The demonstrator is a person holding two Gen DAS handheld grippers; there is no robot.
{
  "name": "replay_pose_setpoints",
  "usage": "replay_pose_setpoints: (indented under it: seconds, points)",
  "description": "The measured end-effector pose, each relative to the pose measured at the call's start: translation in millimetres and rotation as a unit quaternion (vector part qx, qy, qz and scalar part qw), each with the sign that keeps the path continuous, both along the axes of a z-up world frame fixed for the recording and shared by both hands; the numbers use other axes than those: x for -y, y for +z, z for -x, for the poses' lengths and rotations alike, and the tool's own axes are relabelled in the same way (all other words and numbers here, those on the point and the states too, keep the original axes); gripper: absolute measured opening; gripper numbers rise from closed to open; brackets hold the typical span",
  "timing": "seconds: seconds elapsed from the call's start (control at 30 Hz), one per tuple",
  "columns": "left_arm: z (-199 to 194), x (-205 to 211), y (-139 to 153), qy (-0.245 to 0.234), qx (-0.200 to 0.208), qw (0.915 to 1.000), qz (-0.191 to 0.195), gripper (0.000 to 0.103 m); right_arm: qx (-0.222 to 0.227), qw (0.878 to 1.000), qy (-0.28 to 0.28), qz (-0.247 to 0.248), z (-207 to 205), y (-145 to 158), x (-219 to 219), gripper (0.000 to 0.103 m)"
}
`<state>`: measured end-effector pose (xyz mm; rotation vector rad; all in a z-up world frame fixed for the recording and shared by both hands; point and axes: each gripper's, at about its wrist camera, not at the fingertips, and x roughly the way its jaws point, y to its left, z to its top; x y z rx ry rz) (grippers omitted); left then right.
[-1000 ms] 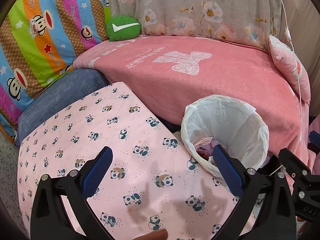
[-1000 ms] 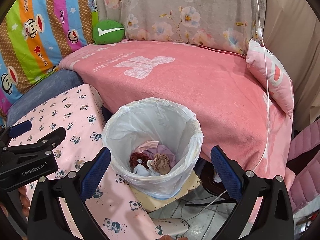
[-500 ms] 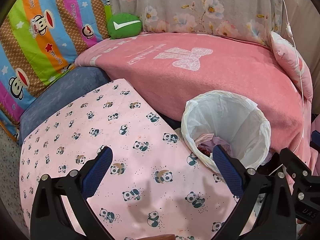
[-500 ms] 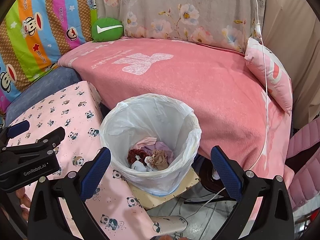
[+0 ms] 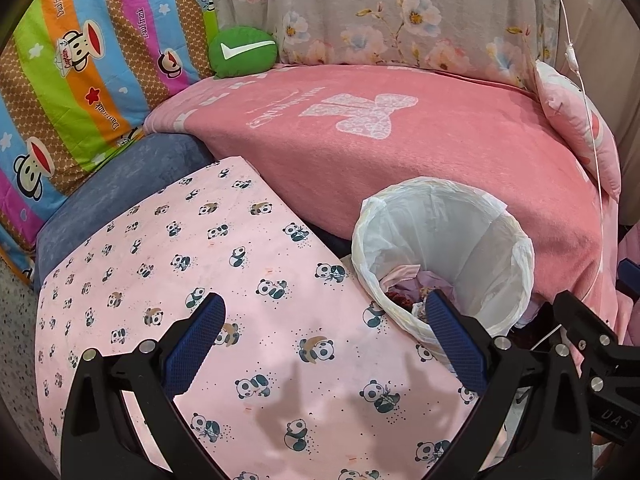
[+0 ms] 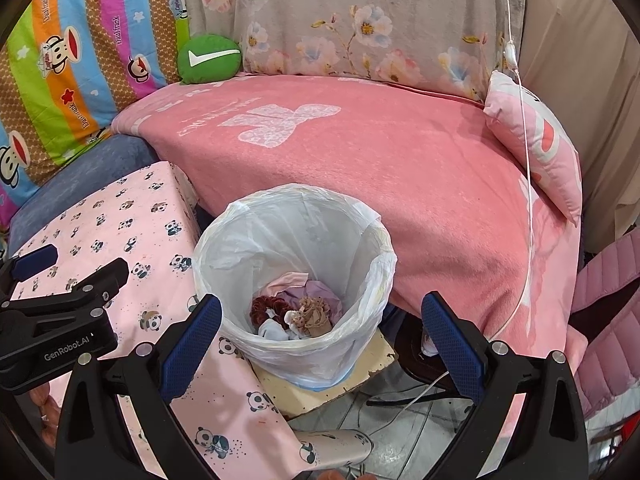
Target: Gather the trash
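A bin lined with a white plastic bag stands between the panda-cloth table and the pink bed. At its bottom lies a heap of trash: red-brown and tan crumpled bits, white scraps and pink and lilac pieces. My right gripper hangs open just above the bin's near rim, nothing between its blue pads. My left gripper is open over the panda cloth, empty, with the bin at its right finger. Each gripper shows at the edge of the other's view.
A pink bed runs behind the bin, with a pink pillow, a hanging white cord and a green cushion. Striped and floral covers back it. A board, cables and tiled floor lie under the bin. A pink chair is right.
Both grippers have risen and drawn back a little from the bin, so it sits slightly lower and farther in both views. Both stay open and empty.
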<state>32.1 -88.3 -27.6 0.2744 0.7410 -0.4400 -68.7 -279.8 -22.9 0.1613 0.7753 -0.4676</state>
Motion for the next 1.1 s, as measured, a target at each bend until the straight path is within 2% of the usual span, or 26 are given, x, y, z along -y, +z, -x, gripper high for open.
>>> replay_pose_setpoints:
  seconds: [1.1]
  points:
    - [16.2,12.4,-2.2,-0.028,0.004,0.9995,-0.015,0.096,0.005,1.0,-0.012,-0.001,13.3,1.5,8.2,0.099]
